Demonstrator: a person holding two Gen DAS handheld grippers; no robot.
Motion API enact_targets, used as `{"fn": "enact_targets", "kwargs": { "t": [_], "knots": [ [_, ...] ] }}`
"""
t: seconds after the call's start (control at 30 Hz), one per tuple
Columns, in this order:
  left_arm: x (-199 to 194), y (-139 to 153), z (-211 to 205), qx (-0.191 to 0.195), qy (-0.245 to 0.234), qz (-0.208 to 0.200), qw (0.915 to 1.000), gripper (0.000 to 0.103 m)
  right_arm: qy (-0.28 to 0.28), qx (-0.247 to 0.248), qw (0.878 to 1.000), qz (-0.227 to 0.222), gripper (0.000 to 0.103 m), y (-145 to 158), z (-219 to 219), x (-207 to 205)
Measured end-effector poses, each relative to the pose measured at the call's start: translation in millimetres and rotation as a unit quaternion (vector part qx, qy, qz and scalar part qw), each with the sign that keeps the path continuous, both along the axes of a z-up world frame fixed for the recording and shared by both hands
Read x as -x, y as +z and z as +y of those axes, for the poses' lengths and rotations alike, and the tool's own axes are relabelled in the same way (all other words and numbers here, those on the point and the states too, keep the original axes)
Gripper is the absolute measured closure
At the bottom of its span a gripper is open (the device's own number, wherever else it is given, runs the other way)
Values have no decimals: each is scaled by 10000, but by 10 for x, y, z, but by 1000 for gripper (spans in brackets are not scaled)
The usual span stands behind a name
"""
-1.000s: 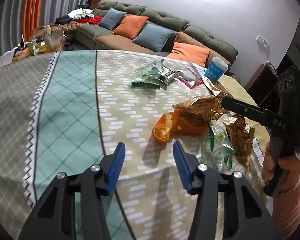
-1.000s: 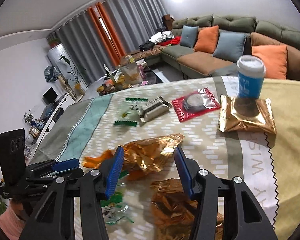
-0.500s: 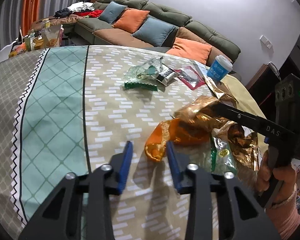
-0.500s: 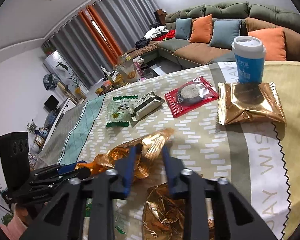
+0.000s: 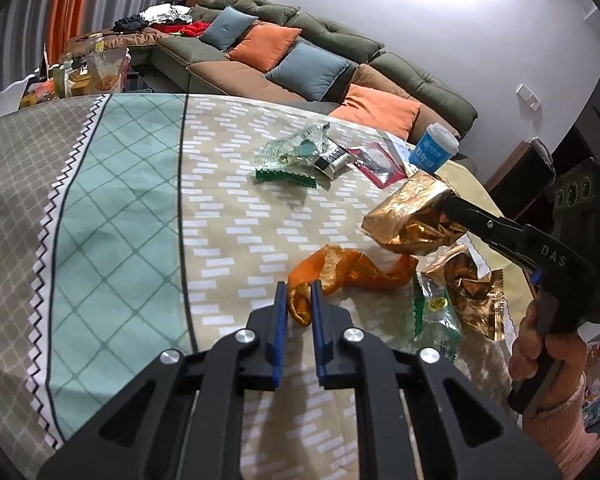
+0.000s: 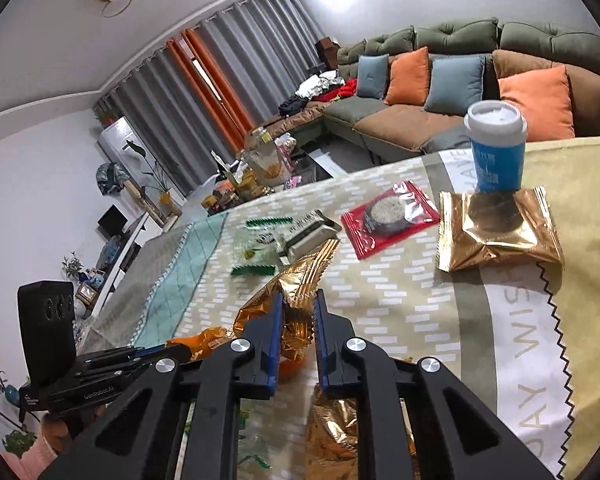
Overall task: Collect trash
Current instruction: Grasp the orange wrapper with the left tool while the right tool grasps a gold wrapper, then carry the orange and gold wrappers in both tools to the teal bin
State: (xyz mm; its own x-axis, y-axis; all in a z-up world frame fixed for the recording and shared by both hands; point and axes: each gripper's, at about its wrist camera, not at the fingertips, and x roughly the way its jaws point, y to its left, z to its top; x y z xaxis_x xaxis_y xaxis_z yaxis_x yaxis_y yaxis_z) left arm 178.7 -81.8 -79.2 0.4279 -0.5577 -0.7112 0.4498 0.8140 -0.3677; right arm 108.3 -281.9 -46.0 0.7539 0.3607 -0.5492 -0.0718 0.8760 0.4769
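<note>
1. The left gripper [image 5: 300, 294] is pinched tight on the near end of an orange wrapper [image 5: 352, 270], which lies crumpled on the patterned tablecloth [image 5: 119, 216].
2. The right gripper [image 6: 297, 304] is clamped on a gold foil snack bag [image 6: 295, 280], held clear of the cloth (the left view shows it hanging off the black fingers [image 5: 472, 216]).
3. Below that bag, near the table edge, lie a second crumpled gold wrapper [image 5: 466, 284] and a clear green-edged packet [image 5: 436, 312], touching each other.
4. Farther off sit a green-trimmed clear wrapper [image 6: 255, 248], a silver-black packet [image 6: 312, 238], a red cookie packet [image 6: 390, 218], a flat gold pouch [image 6: 496, 232] and, just behind the pouch, a blue paper cup [image 6: 496, 148].
</note>
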Motion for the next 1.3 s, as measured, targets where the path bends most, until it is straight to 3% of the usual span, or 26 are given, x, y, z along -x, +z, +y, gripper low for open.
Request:
{"fn": "enact_targets", "kwargs": {
  "t": [0.5,1.0,1.3],
  "knots": [
    [332,240,707,351,362,-237,9985,91,526,-136,9976,-430,88,284,343,106],
    [772,341,1597,598,1111,-373,9913,91,1574,-314,9863,-392,88,271,1197,81],
    [1040,418,2012,548,1547,-585,9847,91,2142,-327,9758,-307,88,252,1769,55]
  ]
}}
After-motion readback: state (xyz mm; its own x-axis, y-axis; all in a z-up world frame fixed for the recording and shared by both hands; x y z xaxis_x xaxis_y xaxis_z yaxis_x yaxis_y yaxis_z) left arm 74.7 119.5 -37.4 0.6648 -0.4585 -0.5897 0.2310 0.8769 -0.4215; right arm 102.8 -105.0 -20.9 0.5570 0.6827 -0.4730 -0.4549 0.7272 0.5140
